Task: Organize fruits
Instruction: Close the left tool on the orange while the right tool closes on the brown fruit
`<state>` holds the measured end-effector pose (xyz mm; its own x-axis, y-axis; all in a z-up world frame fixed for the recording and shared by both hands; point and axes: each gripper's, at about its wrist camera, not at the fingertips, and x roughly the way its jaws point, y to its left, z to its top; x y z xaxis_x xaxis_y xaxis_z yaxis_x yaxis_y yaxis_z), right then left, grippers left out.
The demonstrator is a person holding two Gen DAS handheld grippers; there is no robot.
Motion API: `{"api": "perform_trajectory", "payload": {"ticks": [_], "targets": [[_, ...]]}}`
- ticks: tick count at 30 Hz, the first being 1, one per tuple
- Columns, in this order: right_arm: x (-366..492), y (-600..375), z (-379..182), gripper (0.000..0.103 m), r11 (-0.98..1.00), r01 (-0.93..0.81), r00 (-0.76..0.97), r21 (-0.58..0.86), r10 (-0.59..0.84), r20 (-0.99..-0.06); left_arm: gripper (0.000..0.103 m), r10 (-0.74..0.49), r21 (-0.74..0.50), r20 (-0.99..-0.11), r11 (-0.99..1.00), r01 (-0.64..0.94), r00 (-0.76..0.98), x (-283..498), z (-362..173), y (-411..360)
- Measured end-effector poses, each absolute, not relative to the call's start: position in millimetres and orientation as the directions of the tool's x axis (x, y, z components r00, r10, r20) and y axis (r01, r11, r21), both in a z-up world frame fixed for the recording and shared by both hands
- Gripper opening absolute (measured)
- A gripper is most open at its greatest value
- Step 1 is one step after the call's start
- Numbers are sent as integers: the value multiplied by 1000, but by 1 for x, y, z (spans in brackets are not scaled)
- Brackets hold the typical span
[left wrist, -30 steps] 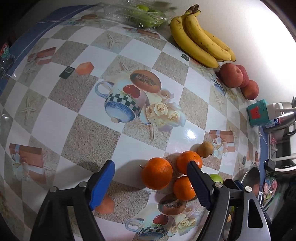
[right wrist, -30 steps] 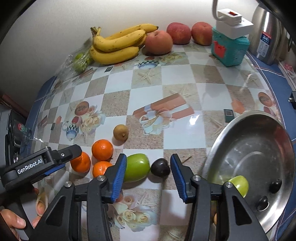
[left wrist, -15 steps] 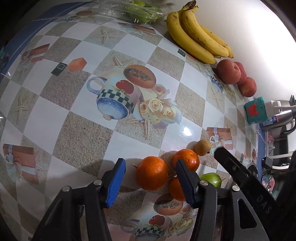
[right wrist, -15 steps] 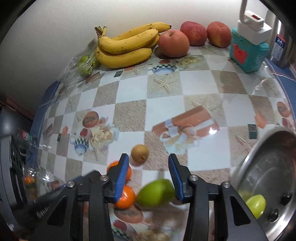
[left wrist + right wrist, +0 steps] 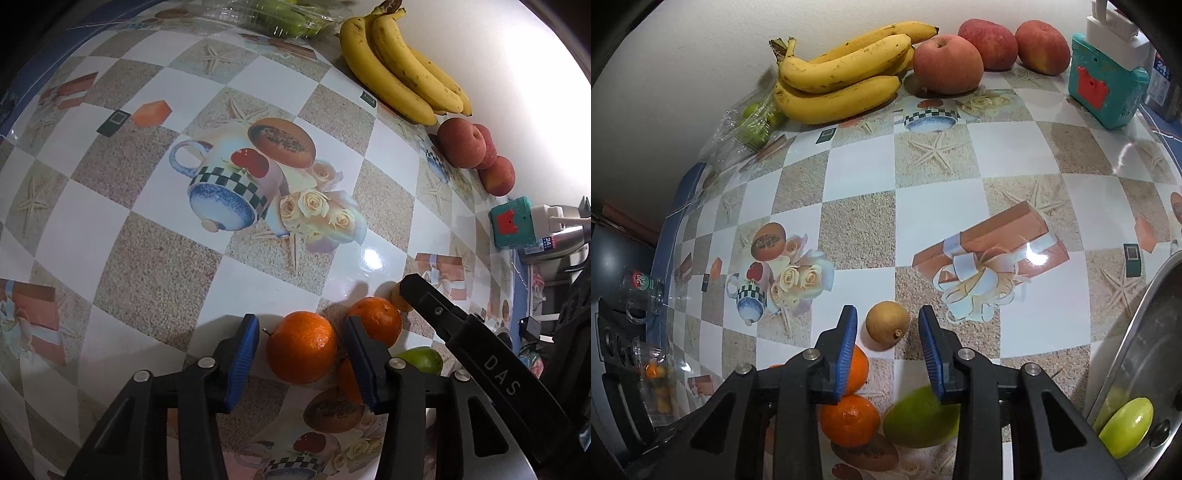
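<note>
My left gripper (image 5: 299,350) is open, its jaws on either side of an orange (image 5: 301,347) on the patterned tablecloth, with small gaps. Two more oranges (image 5: 376,319) lie right behind it, beside a green fruit (image 5: 421,360). My right gripper (image 5: 888,343) is open, with a small brown fruit (image 5: 887,325) just beyond its fingertips. Below its fingers lie two oranges (image 5: 849,419) and the green fruit (image 5: 919,417). The right gripper's body shows in the left wrist view (image 5: 472,354).
Bananas (image 5: 842,77), three red apples (image 5: 947,62) and a bag of green fruit (image 5: 753,122) line the wall. A teal box (image 5: 1104,88) stands at the right. A steel bowl (image 5: 1137,354) holds a green fruit (image 5: 1126,426).
My left gripper has moved in and narrowed around the orange. My right gripper has moved forward from the green and dark fruit to the small brown fruit.
</note>
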<state>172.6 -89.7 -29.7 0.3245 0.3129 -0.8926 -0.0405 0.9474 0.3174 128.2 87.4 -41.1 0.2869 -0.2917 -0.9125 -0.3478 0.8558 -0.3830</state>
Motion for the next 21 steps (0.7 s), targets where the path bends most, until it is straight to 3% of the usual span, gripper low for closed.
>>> {"api": "perform_trajectory", "payload": {"ticks": [6, 21], "targets": [[175, -89, -33, 31, 948, -35, 326, 315, 309, -894, 41, -296, -388, -911, 852, -352, 289, 130, -43, 87], [172, -91, -31, 27, 943, -26, 339, 331, 320, -885, 38, -300, -397, -908, 841, -368, 293, 128, -42, 88]]}}
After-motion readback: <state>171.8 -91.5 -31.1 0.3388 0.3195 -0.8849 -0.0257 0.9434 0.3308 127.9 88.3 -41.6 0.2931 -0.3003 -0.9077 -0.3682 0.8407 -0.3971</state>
